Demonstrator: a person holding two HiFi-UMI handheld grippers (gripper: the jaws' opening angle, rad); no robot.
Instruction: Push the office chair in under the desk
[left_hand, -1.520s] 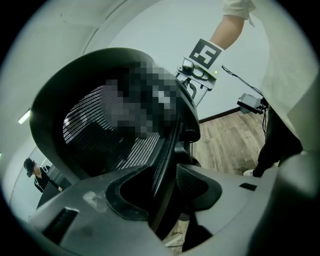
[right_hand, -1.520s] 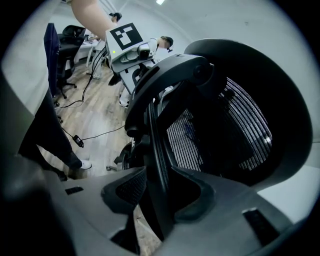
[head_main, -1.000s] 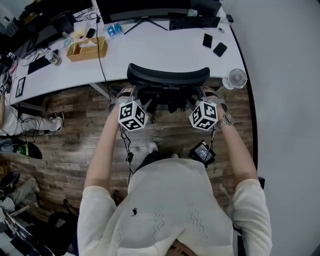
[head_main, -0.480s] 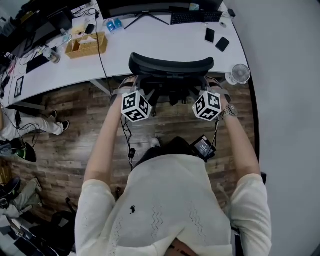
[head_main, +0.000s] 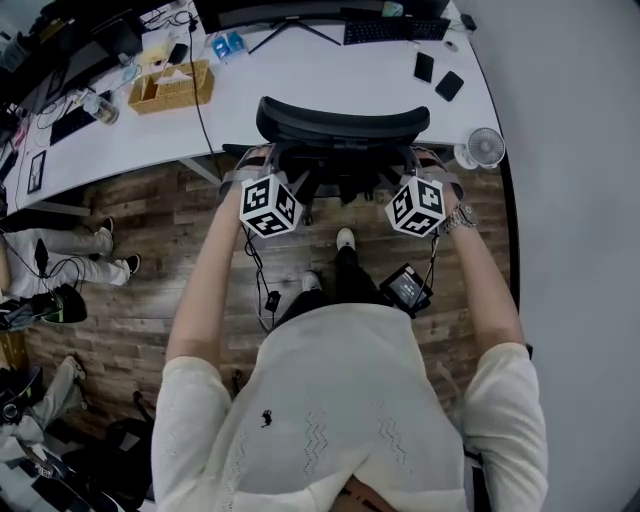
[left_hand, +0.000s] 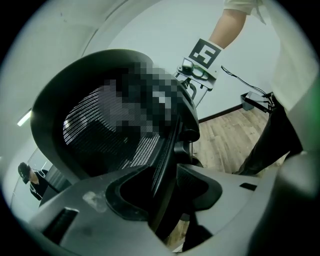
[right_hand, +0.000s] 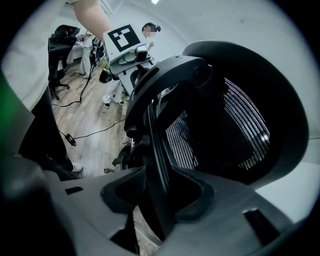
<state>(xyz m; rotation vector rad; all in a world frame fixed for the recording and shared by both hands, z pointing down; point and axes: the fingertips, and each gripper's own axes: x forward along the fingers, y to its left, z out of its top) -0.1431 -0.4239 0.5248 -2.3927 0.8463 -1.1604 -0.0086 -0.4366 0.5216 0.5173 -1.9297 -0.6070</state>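
The left hand-held gripper (left_hand: 165, 197) is shut tight on the left edge of the black office chair with a see-through mesh back (head_main: 342, 122). The right hand-held gripper (right_hand: 159, 195) grips the right edge of the same chair back in the same way. The chair stands on the brown wooden floor (head_main: 160, 290), right up against the curved white worktop (head_main: 300, 85). The top of its back sits at the worktop's near edge. Farther back on the worktop are a woven straw box (head_main: 170, 88), two black phones (head_main: 424, 68) and a black keyboard (head_main: 395, 30). A small white fan (head_main: 484, 148) is near the worktop's right corner.
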